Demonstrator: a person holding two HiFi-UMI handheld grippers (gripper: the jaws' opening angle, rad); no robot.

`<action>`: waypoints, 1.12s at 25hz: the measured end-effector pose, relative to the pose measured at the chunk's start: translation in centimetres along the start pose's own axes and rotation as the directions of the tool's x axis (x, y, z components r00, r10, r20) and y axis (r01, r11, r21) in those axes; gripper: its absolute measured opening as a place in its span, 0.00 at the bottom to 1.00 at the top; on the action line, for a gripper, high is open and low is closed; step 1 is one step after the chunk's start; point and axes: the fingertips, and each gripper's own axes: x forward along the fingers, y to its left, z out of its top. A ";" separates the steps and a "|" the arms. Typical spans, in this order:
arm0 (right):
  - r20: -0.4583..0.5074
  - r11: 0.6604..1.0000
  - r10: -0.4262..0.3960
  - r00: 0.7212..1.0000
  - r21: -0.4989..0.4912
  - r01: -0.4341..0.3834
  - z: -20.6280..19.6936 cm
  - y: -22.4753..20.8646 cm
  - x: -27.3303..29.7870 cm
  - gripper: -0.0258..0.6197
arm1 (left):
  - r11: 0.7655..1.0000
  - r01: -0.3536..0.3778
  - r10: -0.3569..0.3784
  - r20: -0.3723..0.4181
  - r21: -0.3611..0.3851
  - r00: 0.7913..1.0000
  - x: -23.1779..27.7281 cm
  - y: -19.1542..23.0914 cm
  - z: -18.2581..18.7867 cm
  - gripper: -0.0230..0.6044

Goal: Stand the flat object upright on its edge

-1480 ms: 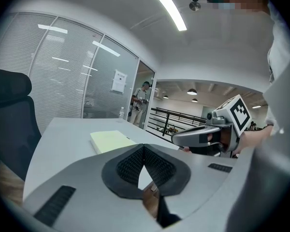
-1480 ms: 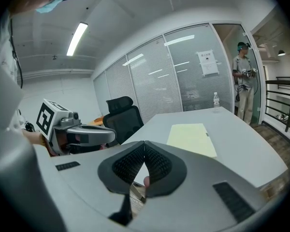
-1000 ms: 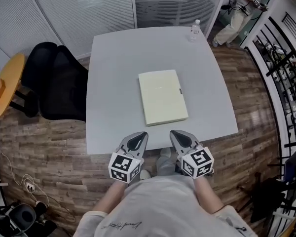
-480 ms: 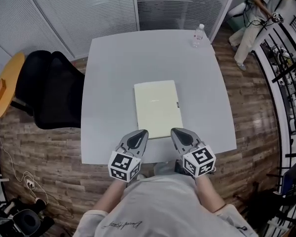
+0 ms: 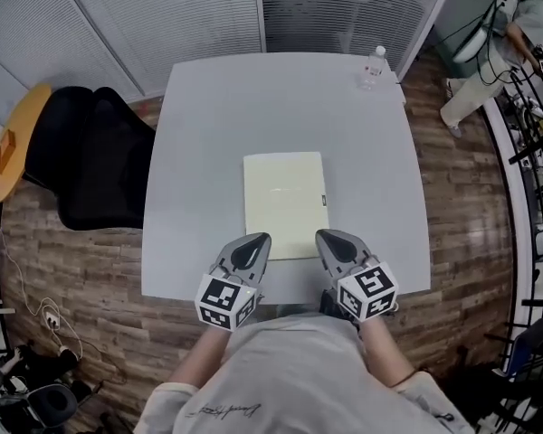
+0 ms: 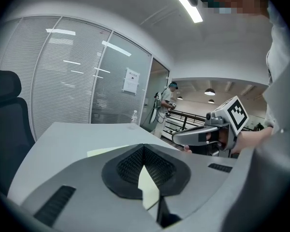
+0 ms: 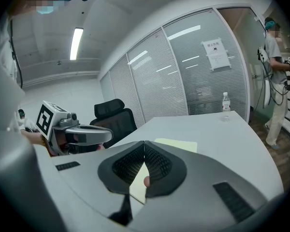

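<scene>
left gripper [image 5: 259, 240] and right gripper [image 5: 324, 238], jaws pressed together, at the flat notebook's [image 5: 284, 197] near corners, mid-table [image 5: 208, 116].

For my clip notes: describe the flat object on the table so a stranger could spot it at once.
Start at the large grey table. On its near half, roughly centred, a pale yellow notebook lies flat. Its only neighbour on the table is a small clear bottle standing at the far right corner, so the notebook is the one broad, flat, coloured thing there.
</scene>
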 end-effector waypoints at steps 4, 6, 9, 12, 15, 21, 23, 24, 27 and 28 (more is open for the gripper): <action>0.000 1.000 0.012 1.000 0.002 -0.012 0.4 -0.2 0.3 0.08 | 1.000 -0.006 0.006 -0.008 0.005 1.000 0.1 0.1 0.3 0.06; 0.002 1.000 0.017 1.000 0.002 -0.017 0.6 0.1 0.5 0.08 | 1.000 -0.002 0.002 -0.008 0.009 1.000 -0.1 0.2 0.5 0.06; 0.005 1.000 0.013 1.000 0.004 -0.013 0.9 0.5 0.8 0.08 | 1.000 0.003 -0.003 -0.013 0.014 1.000 -0.4 0.7 0.7 0.06; 0.008 1.000 -0.003 1.000 0.010 0.003 1.2 0.7 1.1 0.08 | 1.000 0.017 -0.017 -0.021 0.019 1.000 -0.5 1.4 0.9 0.06; 0.009 1.000 -0.018 1.000 0.020 0.018 1.2 0.8 1.3 0.08 | 0.999 0.038 -0.038 -0.030 0.024 0.999 -0.7 2.0 0.9 0.06; 0.004 0.998 -0.052 0.999 0.032 0.052 1.3 0.3 1.6 0.08 | 0.998 0.058 -0.057 -0.033 0.026 0.998 -0.5 2.9 1.2 0.06; -0.002 0.998 -0.062 0.998 0.033 0.062 1.3 0.0 1.5 0.08 | 0.998 0.060 -0.059 -0.034 0.021 0.998 -0.3 3.2 1.3 0.06; -0.004 0.997 -0.066 0.998 0.033 0.066 1.4 -0.1 1.5 0.08 | 0.998 0.059 -0.059 -0.034 0.019 0.998 -0.2 3.3 1.3 0.06; -0.012 0.996 -0.079 0.997 0.033 0.079 1.5 -0.6 1.4 0.08 | 0.998 0.055 -0.055 -0.036 0.012 0.998 0.0 3.9 1.3 0.06; -0.015 0.996 -0.083 0.996 0.032 0.084 1.6 -0.7 1.4 0.08 | 0.999 0.053 -0.052 -0.038 0.011 0.998 0.0 4.2 1.2 0.06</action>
